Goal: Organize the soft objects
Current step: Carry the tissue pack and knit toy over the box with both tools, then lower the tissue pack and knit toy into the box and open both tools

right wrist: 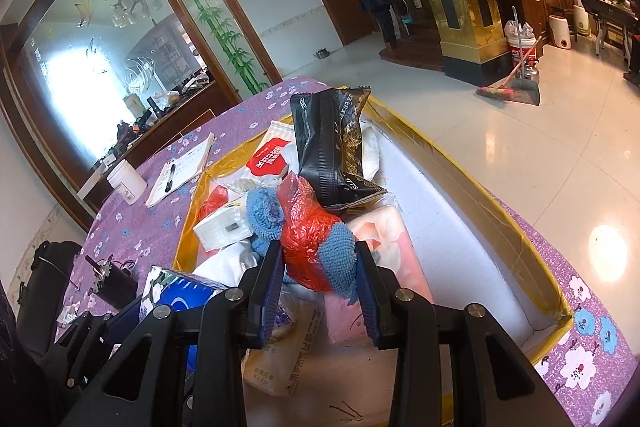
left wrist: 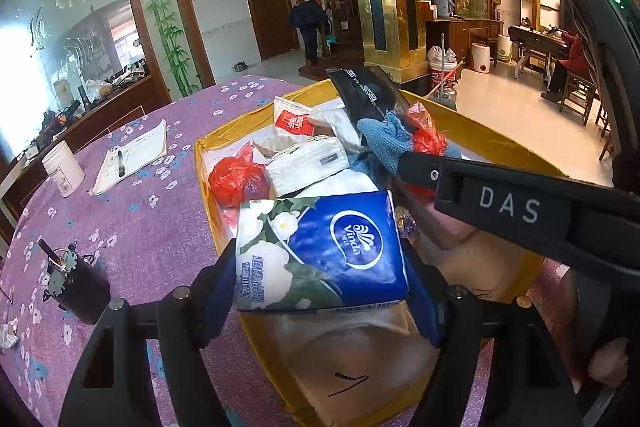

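The left claw (left wrist: 320, 267) is grasping the blue tissue pack (left wrist: 320, 251) over the near end of the yellow box (left wrist: 472, 129); the right claw (right wrist: 320, 271) is clenching a red bag (right wrist: 308, 239) and blue cloth (right wrist: 340, 255) above its middle. Both should be lowering gently, releasing inside.

I'm losing the box floor (right wrist: 448, 227) under piled packets; the blue tissue pack (right wrist: 182, 297) is getting cut behind my gripper, and black pouch (right wrist: 334, 147) print is blurring.
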A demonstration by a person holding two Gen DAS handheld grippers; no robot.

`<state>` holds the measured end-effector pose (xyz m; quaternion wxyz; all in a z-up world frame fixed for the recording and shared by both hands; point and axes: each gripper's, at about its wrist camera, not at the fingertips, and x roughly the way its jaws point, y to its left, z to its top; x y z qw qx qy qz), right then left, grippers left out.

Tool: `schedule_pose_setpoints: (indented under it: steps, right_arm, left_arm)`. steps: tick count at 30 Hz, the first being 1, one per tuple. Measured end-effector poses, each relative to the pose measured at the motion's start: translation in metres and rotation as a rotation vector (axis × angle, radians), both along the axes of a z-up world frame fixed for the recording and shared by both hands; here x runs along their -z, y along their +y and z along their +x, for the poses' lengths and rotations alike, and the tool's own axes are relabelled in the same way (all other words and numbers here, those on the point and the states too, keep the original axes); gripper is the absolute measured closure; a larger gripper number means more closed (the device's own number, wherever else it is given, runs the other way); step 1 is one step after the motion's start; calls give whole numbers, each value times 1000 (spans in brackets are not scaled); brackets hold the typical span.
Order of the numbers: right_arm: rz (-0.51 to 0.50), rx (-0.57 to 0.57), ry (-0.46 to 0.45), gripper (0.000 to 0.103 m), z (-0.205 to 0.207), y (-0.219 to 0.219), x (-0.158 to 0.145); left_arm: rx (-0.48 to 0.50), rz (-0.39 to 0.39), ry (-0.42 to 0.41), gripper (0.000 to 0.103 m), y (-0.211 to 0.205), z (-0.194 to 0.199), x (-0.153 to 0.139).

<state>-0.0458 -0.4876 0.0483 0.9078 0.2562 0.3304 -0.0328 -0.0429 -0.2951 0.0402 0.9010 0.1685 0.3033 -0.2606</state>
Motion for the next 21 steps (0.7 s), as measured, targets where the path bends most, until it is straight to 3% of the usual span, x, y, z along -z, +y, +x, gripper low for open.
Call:
schedule_pose_setpoints:
  steps: [13, 15, 21]
  right_arm:
    - [-3, 2, 0, 63, 0, 0, 1]
    - [-4, 3, -5, 60, -2, -1, 0]
    - [-12, 25, -61, 39, -14, -5, -5]
  left_arm:
    - [0, 0, 2, 29, 0, 0, 1]
    - [-1, -3, 6, 24, 0, 1, 1]
    - [14, -18, -33, 15, 4, -4, -6]
